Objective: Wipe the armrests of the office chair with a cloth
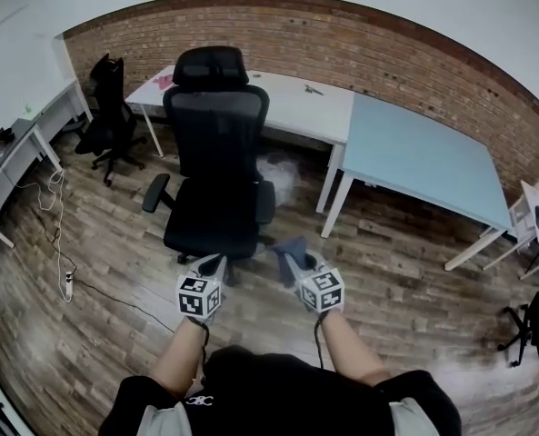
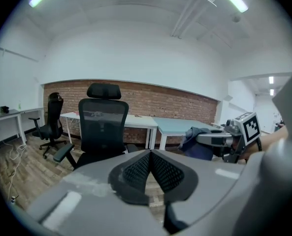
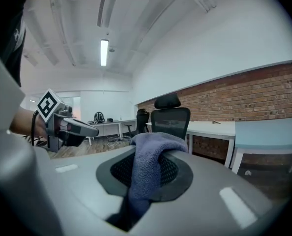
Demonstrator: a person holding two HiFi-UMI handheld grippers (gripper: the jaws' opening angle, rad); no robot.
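The wooden floor [image 1: 96, 334] carries everything else. The office chair [image 1: 216, 153] stands near its middle and serves as reference. The brick wall [image 1: 387, 53] runs behind the office chair across the room. The light blue table [image 1: 414, 153] and the white table [image 1: 287, 107] stand end to end behind the office chair, the white one directly at its back, the blue one off to its right. The office chair is black and upright, with a mesh back and a headrest on top. One armrest [image 1: 155, 192] sits at its left edge and the other [image 1: 265, 200] at its right (as the head view shows them). A second black chair [image 1: 110, 107] stands behind and left of the office chair, well apart from it. The left gripper [image 1: 213, 263] is near the front of the office chair's seat, jaws pressed together with nothing between them. The right gripper [image 1: 294, 260] is in front of the office chair's right-hand armrest, apart from it. Its jaws are clamped on the cloth [image 3: 153, 151], a grey-blue fold draped over the pads.
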